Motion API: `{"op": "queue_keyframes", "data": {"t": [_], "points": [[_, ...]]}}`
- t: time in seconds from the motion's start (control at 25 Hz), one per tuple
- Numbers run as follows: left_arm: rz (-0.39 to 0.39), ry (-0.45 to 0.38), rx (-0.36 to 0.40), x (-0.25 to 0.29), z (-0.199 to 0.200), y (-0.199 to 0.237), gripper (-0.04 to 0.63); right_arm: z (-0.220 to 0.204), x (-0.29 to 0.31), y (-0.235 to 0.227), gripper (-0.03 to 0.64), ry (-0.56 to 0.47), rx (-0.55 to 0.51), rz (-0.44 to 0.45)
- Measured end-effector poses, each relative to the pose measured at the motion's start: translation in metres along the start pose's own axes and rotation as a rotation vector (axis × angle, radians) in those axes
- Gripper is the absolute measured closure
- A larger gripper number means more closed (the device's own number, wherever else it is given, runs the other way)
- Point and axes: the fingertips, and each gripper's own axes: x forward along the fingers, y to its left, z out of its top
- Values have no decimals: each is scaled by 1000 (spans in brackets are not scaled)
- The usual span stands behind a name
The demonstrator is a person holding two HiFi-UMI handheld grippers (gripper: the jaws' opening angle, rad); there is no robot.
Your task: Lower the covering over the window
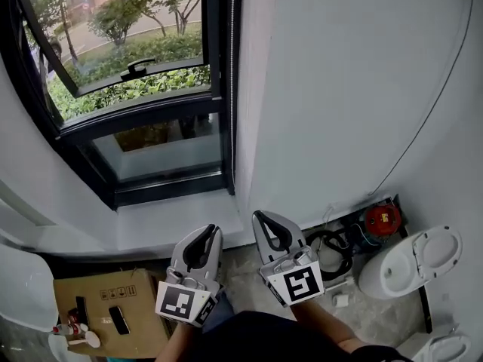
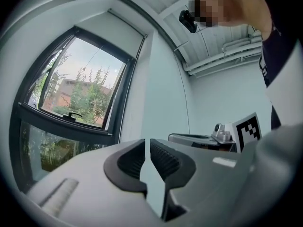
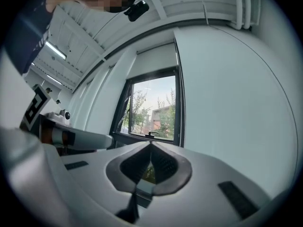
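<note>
The black-framed window (image 1: 143, 111) fills the upper left of the head view, its top sash tilted open with a handle (image 1: 139, 68). A thin white bead chain (image 1: 232, 66) hangs along the frame's right edge. The covering is a white blind (image 3: 155, 56) gathered high above the glass, with trees in plain sight through the pane (image 2: 78, 86). Both grippers are held low before the sill (image 1: 173, 221), apart from window and chain. My left gripper (image 1: 213, 231) has its jaws drawn together to a hairline slit with nothing between them. My right gripper (image 1: 259, 216) is shut and empty too.
A plain white wall (image 1: 339, 89) with a thin cable (image 1: 438, 104) stands right of the window. On the floor are a cardboard box (image 1: 113, 308) at the left, black hoses (image 1: 328, 251), a red fitting (image 1: 383, 219) and white toilets (image 1: 419, 259) at the right.
</note>
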Motion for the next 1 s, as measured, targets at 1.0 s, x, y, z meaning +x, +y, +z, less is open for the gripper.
{"op": "queue_keyframes", "data": {"t": [1.0], "points": [[-364, 6, 7, 206, 22, 159, 531, 5, 215, -70, 604, -5, -83, -277]]}}
